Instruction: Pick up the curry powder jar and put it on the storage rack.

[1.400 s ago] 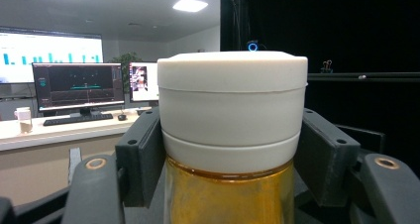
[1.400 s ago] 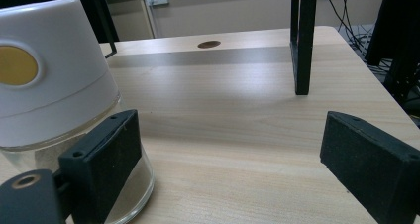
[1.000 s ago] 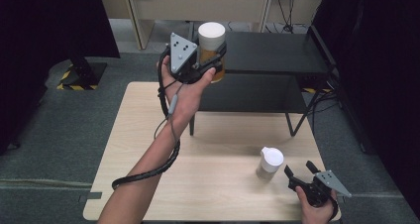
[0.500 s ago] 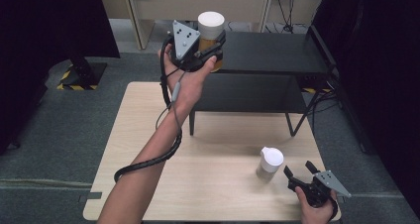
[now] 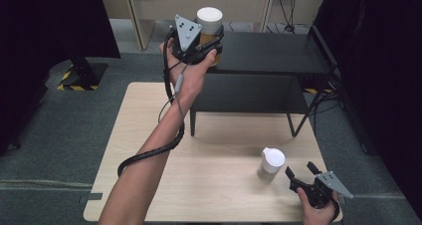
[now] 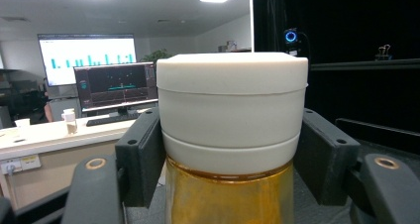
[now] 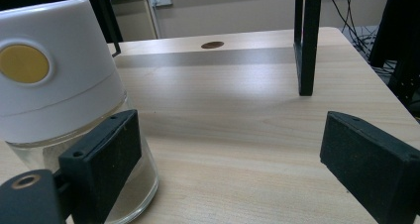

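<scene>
In the high view my left gripper [image 5: 211, 40] is shut on a jar [image 5: 209, 22] with a white lid and amber contents. It holds the jar upright over the left end of the black shelf's top [image 5: 268, 53]. The left gripper view has the jar [image 6: 232, 115] close up, with both pads [image 6: 141, 154] pressed on it just under the lid. My right gripper [image 5: 299, 169] rests open near the table's front right corner. Just left of it a clear jar [image 5: 271, 163] with a white cap stands on the table. In the right gripper view this jar [image 7: 59, 85] sits beside the left jaw, outside the gap [image 7: 233, 159].
The black two-level shelf stands across the back of the light wooden table [image 5: 209, 185], and one of its legs [image 7: 306, 40] is ahead of my right gripper. The left gripper's cable [image 5: 149, 153] hangs along the forearm. Grey floor surrounds the table.
My left hand has carried the amber jar farther away and slightly higher, toward the shelf's top. The right gripper and the clear jar have not moved.
</scene>
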Motion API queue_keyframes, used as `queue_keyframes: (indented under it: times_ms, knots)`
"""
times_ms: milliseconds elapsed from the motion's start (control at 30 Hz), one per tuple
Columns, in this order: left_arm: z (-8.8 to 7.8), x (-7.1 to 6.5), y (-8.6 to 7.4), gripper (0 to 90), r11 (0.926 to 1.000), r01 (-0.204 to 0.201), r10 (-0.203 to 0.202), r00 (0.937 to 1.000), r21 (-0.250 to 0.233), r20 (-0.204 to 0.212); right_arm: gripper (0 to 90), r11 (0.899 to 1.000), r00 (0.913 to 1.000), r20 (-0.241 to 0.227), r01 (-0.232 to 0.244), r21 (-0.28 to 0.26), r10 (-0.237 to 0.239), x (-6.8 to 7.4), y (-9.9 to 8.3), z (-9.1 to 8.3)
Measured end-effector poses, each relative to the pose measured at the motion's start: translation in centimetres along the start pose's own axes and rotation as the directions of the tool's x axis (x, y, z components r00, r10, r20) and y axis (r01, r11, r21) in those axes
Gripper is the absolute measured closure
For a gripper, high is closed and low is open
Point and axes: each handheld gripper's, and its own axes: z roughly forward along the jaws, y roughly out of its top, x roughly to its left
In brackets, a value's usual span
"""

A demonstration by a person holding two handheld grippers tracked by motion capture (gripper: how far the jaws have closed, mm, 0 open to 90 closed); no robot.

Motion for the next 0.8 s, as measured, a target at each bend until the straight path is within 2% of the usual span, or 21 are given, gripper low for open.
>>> queue_keyframes:
  times_ms: [567,800]
  knots:
    - [0.47,0.34,-0.79,34.0,0.9998,0.015,-0.015,0.9999,0.012,-0.003,9.1,1.0,1.0,-0.004,0.002,0.002,-0.002,-0.01,0.01,-0.06]
    - [0.55,0.72,-0.79,33.8,0.9991,0.04,-0.04,0.9992,0.016,0.001,9.1,1.0,1.0,-0.004,0.003,0.003,-0.003,0.0,0.03,-0.05]
